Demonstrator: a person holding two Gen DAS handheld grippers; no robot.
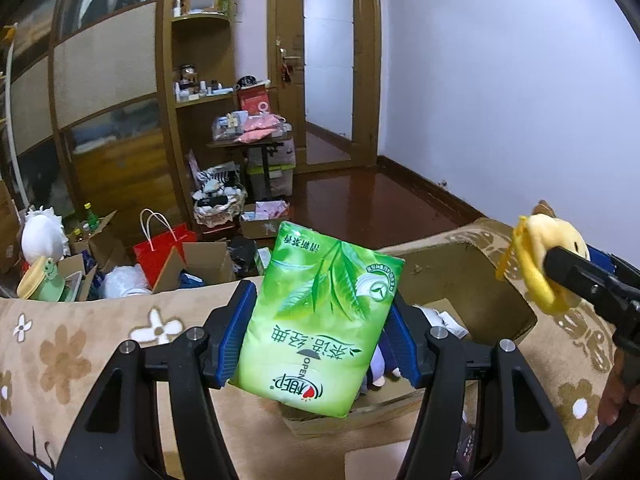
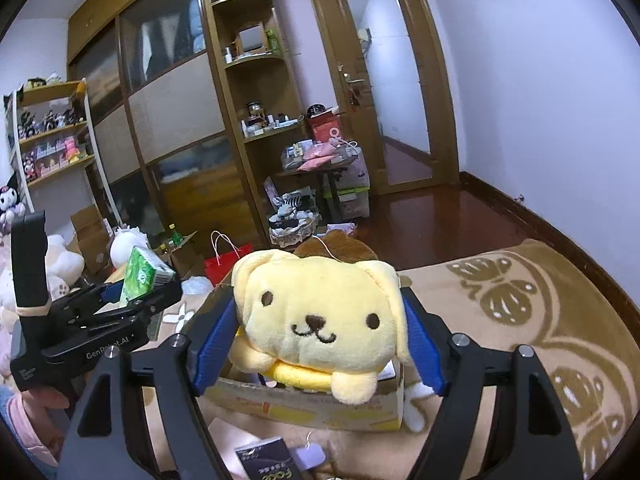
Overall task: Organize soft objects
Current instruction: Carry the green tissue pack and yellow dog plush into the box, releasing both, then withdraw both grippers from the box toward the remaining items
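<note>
My left gripper [image 1: 318, 328] is shut on a green tissue pack [image 1: 320, 320] and holds it above an open cardboard box [image 1: 496, 280] on the bed. The pack also shows in the right wrist view [image 2: 142, 276], held by the left gripper [image 2: 132, 296]. My right gripper [image 2: 318, 340] is shut on a yellow plush dog [image 2: 320, 316] and holds it above the same cardboard box [image 2: 304, 404]. In the left wrist view the plush dog [image 1: 548, 256] hangs at the right in the right gripper [image 1: 568, 268]. Soft items lie in the box, partly hidden.
A beige flower-patterned blanket [image 1: 80, 344] covers the bed. A dark packet [image 2: 268, 464] and a white plush part [image 2: 416, 400] lie near the box. Beyond the bed edge are a red bag [image 1: 164, 248], cartons and plush toys [image 1: 42, 236] on the floor.
</note>
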